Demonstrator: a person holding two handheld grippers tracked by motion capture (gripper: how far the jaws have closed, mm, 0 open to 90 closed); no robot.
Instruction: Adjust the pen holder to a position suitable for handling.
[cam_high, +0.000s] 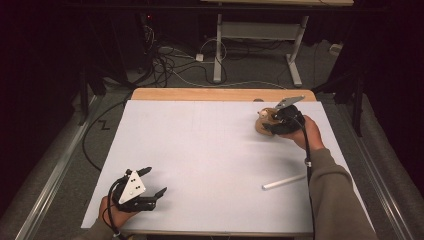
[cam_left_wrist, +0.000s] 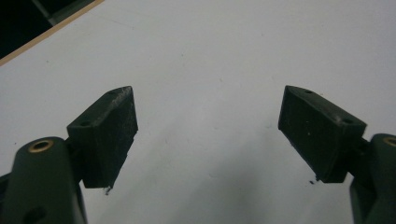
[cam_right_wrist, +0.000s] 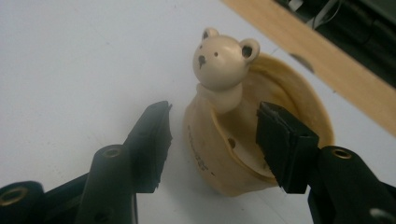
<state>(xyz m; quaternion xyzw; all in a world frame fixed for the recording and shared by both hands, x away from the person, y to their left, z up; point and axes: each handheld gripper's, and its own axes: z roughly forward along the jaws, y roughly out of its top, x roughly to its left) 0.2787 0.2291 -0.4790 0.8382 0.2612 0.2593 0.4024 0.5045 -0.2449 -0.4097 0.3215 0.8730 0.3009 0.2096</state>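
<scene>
Between right gripper (cam_right_wrist: 212, 142) jaws, bear figurine (cam_right_wrist: 233, 126)

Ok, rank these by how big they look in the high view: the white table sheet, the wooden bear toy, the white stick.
1. White table sheet, largest by far.
2. and 3. Wooden bear toy and white stick: unsure. The stick looks longer but much thinner, and the right gripper covers part of the toy, which also lies farther from the camera.
</scene>
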